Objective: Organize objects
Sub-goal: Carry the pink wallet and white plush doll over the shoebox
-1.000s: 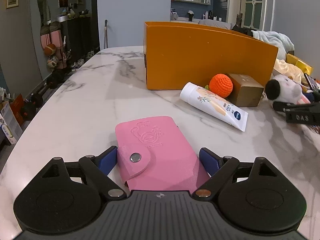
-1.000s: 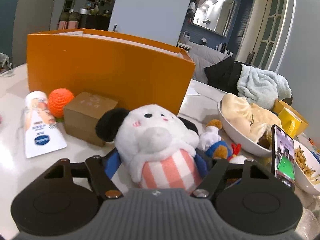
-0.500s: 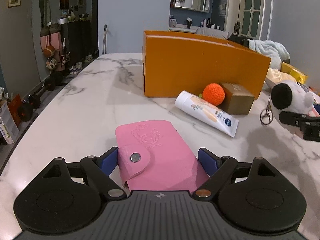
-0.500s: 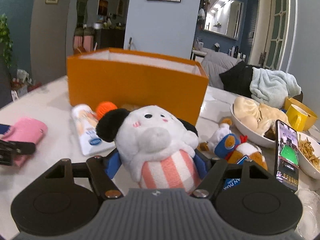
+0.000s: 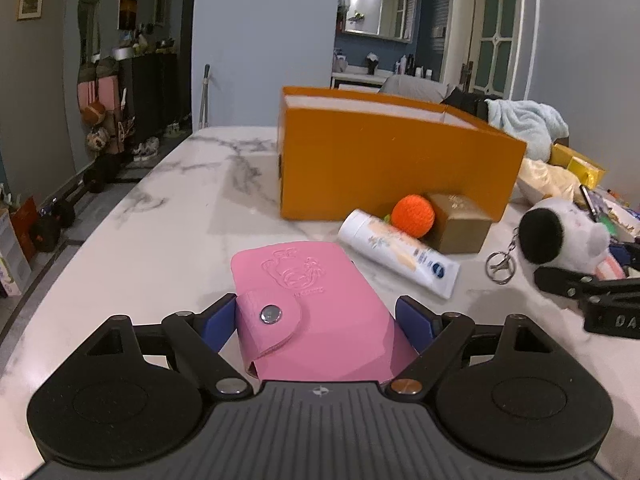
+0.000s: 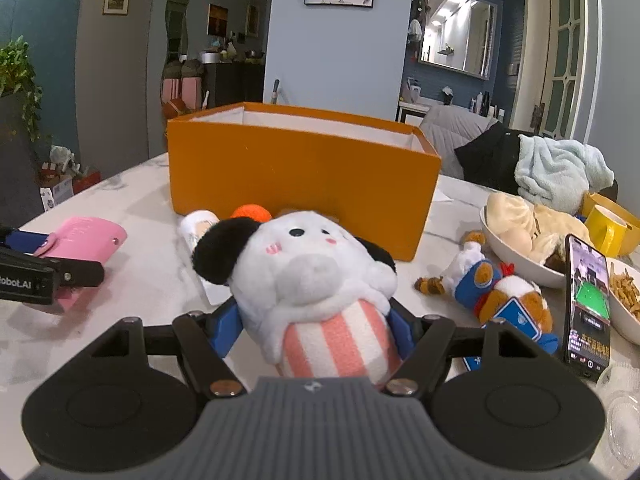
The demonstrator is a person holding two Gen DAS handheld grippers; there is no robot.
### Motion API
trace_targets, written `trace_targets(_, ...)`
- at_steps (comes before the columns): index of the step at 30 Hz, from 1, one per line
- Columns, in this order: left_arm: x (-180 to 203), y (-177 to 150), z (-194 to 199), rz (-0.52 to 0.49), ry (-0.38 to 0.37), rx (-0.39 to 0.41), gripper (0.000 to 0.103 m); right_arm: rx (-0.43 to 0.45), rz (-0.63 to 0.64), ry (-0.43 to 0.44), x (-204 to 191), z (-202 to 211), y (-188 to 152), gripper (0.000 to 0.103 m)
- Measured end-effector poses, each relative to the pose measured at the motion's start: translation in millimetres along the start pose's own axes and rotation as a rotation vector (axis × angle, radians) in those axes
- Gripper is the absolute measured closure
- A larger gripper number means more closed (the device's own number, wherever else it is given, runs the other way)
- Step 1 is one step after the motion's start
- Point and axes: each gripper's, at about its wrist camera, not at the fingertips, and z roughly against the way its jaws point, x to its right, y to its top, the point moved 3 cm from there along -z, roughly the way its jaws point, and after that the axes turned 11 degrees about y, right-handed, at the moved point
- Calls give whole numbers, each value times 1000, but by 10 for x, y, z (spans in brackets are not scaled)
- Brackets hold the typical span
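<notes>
The left gripper [image 5: 316, 320] is clamped on the pink card wallet [image 5: 312, 304] (snap flap facing up), the right gripper [image 6: 316, 332] on the striped plush toy [image 6: 312, 280]; beyond, lotion tube [image 5: 396, 256], orange knitted ball [image 5: 413, 216], then the orange box [image 6: 300, 176] on the marble table [image 5: 168, 232]

Plush toys: two, the panda-eared plush [image 6: 316, 280] and the small bear plush [image 6: 496, 292]. Orange box [image 6: 300, 172]: one. Pink wallet [image 5: 316, 312]: one. Cream tube [image 5: 400, 252]: one. Knitted orange ball [image 5: 413, 216]: one. Brown carton [image 5: 460, 222]: one. Phone [image 6: 588, 300]: one. Bowls: two, [image 6: 516, 260] and [image 6: 624, 320].
</notes>
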Motion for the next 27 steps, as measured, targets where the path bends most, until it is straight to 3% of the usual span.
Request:
trace_targets(11, 142, 379, 81, 8, -35, 67, 4, 39, 6, 15, -14, 38, 227, 29)
trace_targets(20, 360, 1025, -27, -80, -91, 164, 4, 111, 41, 11, 90, 3, 750, 29)
trace_targets(27, 416, 1533, -214, -129, -132, 190, 4, 145, 45, 16, 218, -182, 1197, 29)
